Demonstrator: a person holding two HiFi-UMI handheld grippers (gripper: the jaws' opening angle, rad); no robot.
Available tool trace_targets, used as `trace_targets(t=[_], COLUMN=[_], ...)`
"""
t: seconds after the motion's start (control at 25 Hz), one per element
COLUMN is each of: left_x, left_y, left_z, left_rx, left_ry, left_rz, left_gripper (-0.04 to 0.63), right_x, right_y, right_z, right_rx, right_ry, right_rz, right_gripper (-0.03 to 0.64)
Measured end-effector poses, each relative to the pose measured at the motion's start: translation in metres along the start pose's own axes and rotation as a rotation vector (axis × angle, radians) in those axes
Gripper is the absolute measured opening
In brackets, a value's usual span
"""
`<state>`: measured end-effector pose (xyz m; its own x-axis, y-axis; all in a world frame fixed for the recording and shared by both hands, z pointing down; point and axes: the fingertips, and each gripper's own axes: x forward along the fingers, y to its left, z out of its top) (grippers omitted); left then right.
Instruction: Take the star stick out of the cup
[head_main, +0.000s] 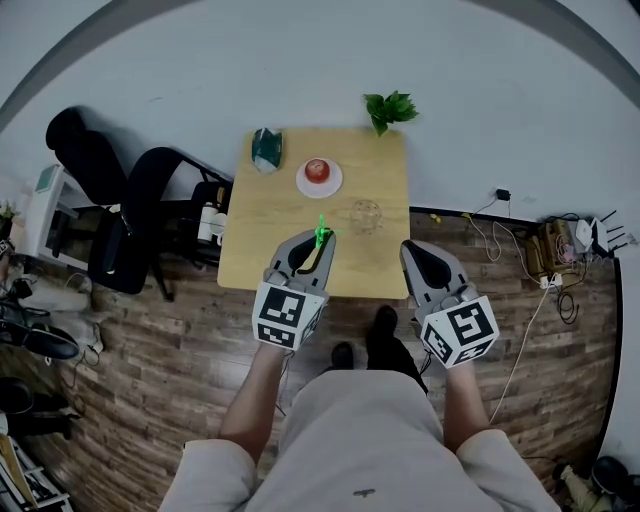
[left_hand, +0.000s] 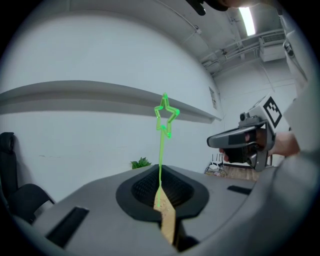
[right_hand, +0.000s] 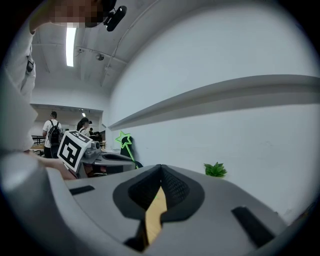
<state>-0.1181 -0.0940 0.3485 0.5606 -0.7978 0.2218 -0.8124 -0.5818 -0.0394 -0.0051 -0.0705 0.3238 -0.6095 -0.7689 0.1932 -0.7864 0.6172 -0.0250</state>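
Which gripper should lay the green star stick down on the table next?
Left, probably. The left gripper is shut on the star stick, above the table and clear of the cup. The right gripper is shut with nothing between its jaws.

A light wooden surface (head_main: 300, 262) is standing on a plank floor (head_main: 150, 350). A clear cup (head_main: 366, 216) is sitting upright right of its middle. A white plate (head_main: 303, 185) is lying farther back, carrying a round red thing (head_main: 317, 169). A dark green packet (head_main: 265, 150) is standing near the far left corner. A leafy plant (head_main: 389, 108) is showing at the far right corner, on or behind the surface.
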Motion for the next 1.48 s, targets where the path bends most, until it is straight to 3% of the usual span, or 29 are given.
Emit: trace_targets(t=[0.6, 1.48], left_x=[-0.026, -0.032], left_y=[-0.009, -0.019], left_z=[0.007, 0.009], left_rx=[-0.09, -0.088], left_ry=[-0.025, -0.024], left_rz=[-0.009, -0.01], left_gripper=[0.015, 0.015], right_x=[-0.008, -0.024], right_y=[0.015, 0.016], right_z=[-0.003, -0.006], right_rx=[-0.009, -0.013], right_ry=[0.02, 0.025], right_rz=[-0.001, -0.005], right_gripper=[0.0, 0.0])
